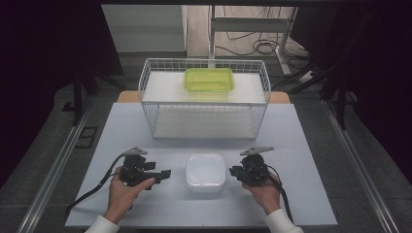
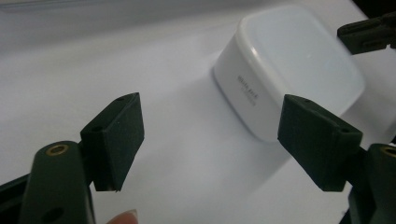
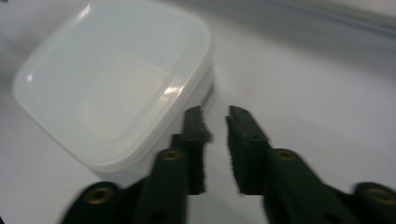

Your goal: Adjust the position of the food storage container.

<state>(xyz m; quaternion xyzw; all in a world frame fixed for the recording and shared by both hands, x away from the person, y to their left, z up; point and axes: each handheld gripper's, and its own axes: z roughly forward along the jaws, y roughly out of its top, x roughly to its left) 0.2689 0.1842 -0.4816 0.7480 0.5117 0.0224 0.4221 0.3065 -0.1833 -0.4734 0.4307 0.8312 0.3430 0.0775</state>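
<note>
A pale grey bench (image 1: 145, 194) carries a white wire rack (image 1: 204, 97) at its far side, with a yellow-green tub (image 1: 209, 80) sitting on the rack's upper shelf. Nearer the person, in the middle of the bench's front half, rests a white lidded container (image 1: 205, 171), between the two hands and touched by neither.

The container is square with well-rounded corners, its walls opaque white with a small line of grey print on one side, and its lid milky and faintly glossy, catching a soft reflection. It looks like light, stiff plastic, smooth enough to slip under a weak pinch; the firmest hold is likely across two opposite walls just below the lid's rim, or by the rim itself if only the lid is to come off.

The left hand-held gripper (image 1: 163, 174) lies just beside the container's left wall, its jaws spread wide with nothing between them. The right hand-held gripper (image 1: 234, 171) sits close to the right wall, its jaws parted only a narrow way, gripping nothing, their tips near the container's corner.
</note>
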